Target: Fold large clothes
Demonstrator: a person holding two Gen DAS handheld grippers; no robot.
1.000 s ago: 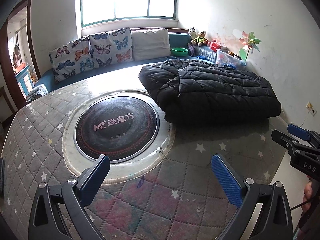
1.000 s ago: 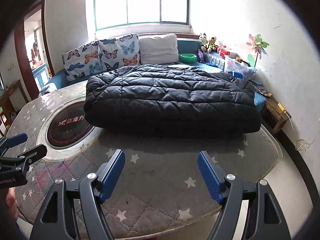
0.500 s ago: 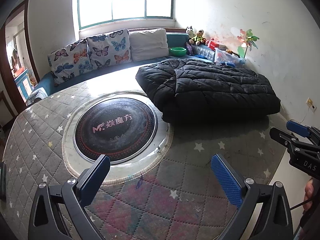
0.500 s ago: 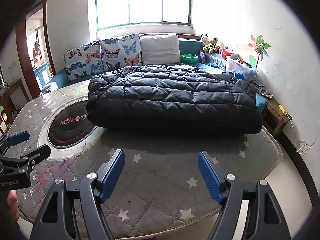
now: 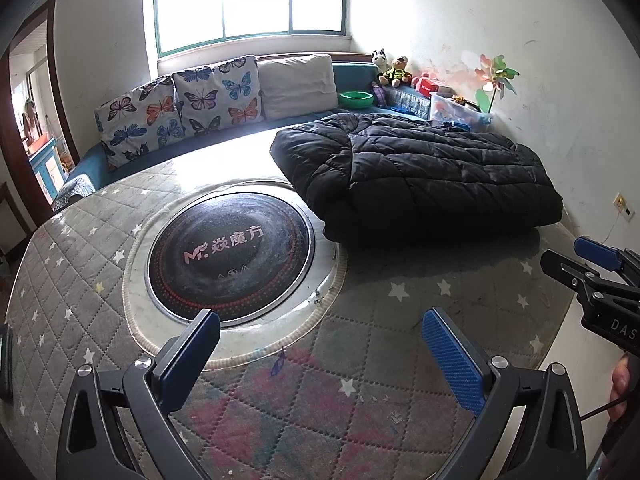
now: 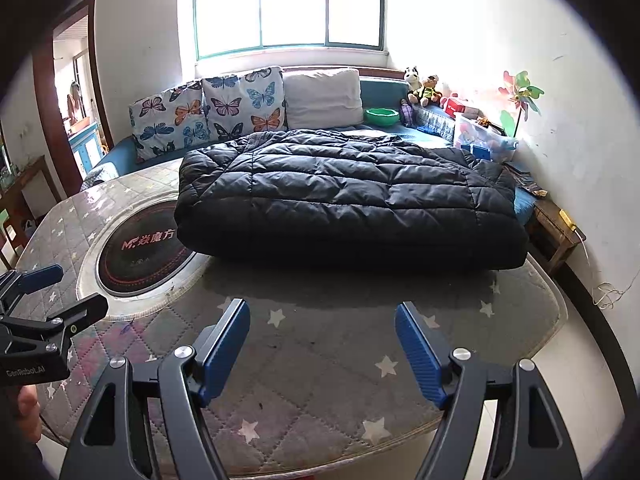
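A black quilted puffer jacket [image 5: 424, 176] [image 6: 344, 200] lies folded into a thick rectangle on the far right part of a round table with a grey star-patterned quilted cover [image 5: 400, 292] [image 6: 320, 344]. My left gripper [image 5: 320, 344] hangs open over the near part of the table, well short of the jacket, with nothing between its blue pads. My right gripper [image 6: 322, 336] is also open and empty, facing the jacket's near edge from a distance. Each gripper shows at the edge of the other's view.
A round black glass hob [image 5: 232, 256] [image 6: 144, 256] sits in the table's middle, left of the jacket. Behind the table runs a teal bench with butterfly cushions [image 5: 180, 108], a green bowl [image 6: 382, 116], soft toys and a plastic box [image 6: 484, 136]. A doorway opens at left.
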